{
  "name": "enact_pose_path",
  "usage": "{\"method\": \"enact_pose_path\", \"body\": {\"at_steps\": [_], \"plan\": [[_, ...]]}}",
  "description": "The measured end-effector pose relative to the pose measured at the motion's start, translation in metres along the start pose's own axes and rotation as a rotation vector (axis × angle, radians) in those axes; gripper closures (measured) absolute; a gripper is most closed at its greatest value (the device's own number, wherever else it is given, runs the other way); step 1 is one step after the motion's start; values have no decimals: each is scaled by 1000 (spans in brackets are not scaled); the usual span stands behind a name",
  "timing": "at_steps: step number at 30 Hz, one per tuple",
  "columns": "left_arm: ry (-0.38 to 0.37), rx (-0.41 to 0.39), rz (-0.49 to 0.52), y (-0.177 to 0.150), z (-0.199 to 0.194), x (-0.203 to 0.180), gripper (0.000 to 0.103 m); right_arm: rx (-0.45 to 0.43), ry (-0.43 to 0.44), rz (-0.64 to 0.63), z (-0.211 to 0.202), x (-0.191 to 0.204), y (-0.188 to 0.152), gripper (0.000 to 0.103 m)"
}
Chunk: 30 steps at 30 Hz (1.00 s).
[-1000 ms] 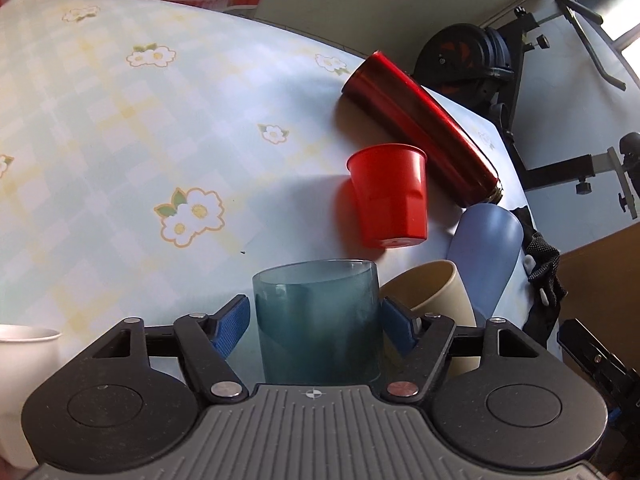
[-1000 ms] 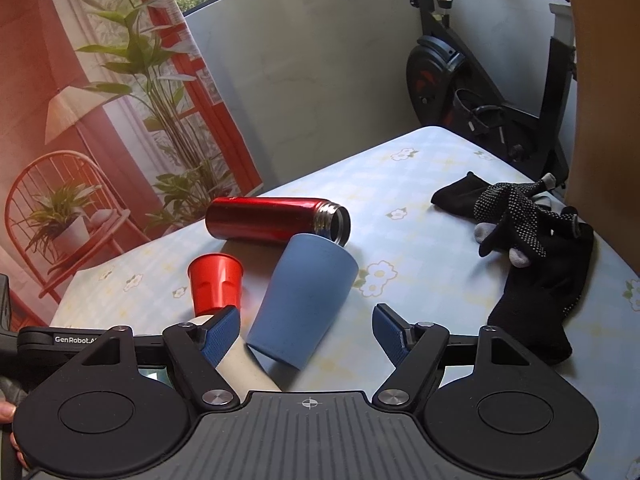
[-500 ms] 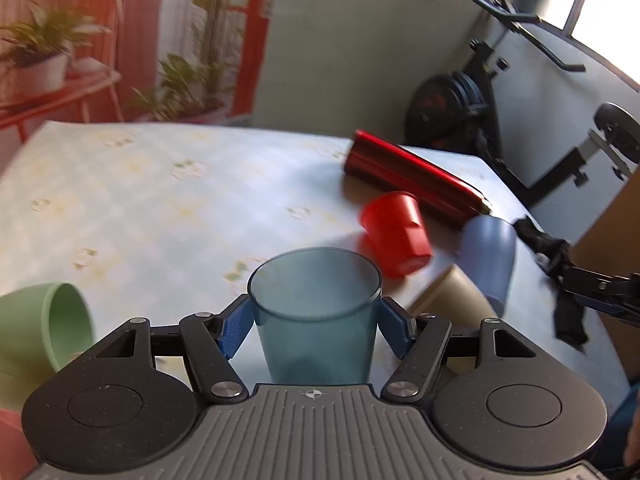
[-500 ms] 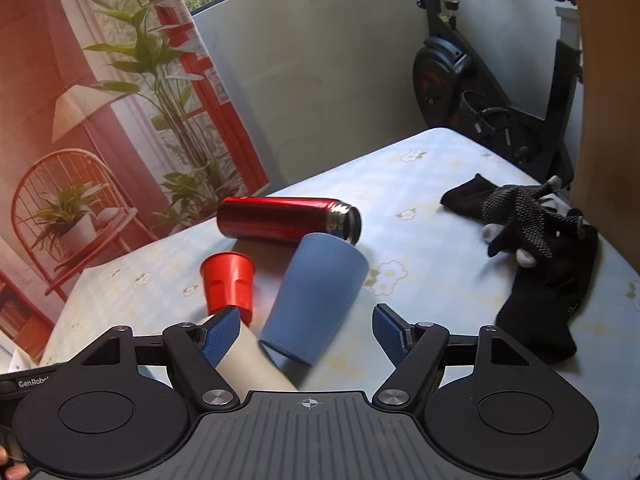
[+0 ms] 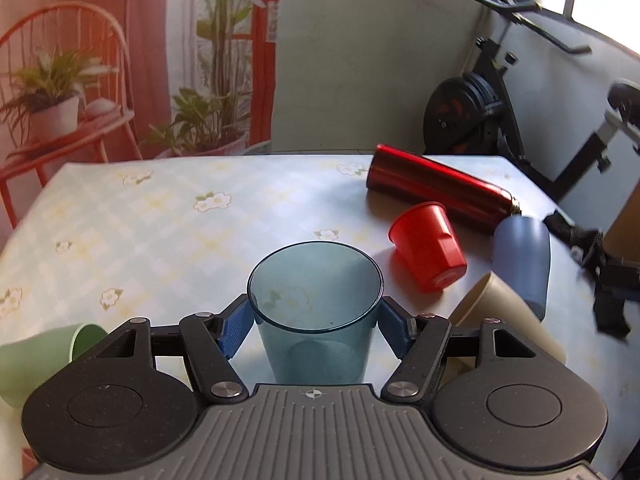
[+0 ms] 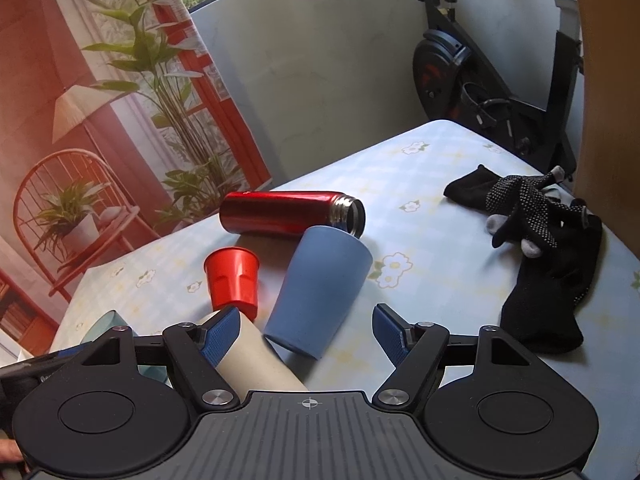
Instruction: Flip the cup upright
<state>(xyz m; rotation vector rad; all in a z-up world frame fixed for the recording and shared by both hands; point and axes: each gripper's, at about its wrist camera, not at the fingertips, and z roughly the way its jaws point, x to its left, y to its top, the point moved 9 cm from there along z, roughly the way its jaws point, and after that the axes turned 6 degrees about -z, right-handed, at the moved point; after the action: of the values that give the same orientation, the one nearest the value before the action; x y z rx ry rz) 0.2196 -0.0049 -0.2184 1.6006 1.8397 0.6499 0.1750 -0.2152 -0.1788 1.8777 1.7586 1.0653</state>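
Cup in hand: the translucent teal plastic cup [image 5: 315, 312] sat at lower centre of the left wrist view, mouth upward, its wall standing roughly vertical.
Left claw: the left claw [image 5: 316, 330] was closed on that cup, one blue pad pressed against each side just below the rim.
Right claw: the right claw [image 6: 308, 334] stood wide open and held nothing; its left pad lay close over the beige cup, contact not clear.
Done so far: judging by its pose, the teal cup was already turned mouth-up; whether its base met the floral checked tabletop [image 5: 168, 232] could not be told, since the claw body hid it.
Left to do: setting it down and letting go looked like the remaining step for this cup.
Other cups: the small red plastic cup [image 5: 428, 252] at centre right lay tipped, as did the blue-grey tumbler [image 5: 522, 256] and the beige cup [image 5: 504, 312] at right, and the pale green cup [image 5: 44, 354] at lower left; these probably awaited their turn.
Red flask: the red metal flask [image 5: 436, 188] lay on its side above the red cup.
Gloves: black dotted gloves [image 6: 544, 240] lay at the right of the right wrist view, well apart from the cups.
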Motion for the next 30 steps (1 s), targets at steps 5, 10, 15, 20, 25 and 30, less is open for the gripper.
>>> {"method": "enact_pose_path", "body": {"at_steps": [5,10,15,20,25,30], "plan": [[12,20,23,-4,-2,-3,32,-1,1,-6,-1,2,0,33],[-34,86,-13,-13,-2,-2,31,-2,2,-9,-3,3,1,29],[-43,103,-24,-16,-10,0,26,-9,-1,-32,-9,8,3,21],[-62,102,-70,-15,-33,6,19,-38,-30,-115,-22,22,10,12],[-52,67,-79,-9,-66,12,12,-70,-15,-180,-40,42,20,5],[-34,4,-68,2,-100,17,5,-84,0,-227,-55,62,26,0]]}}
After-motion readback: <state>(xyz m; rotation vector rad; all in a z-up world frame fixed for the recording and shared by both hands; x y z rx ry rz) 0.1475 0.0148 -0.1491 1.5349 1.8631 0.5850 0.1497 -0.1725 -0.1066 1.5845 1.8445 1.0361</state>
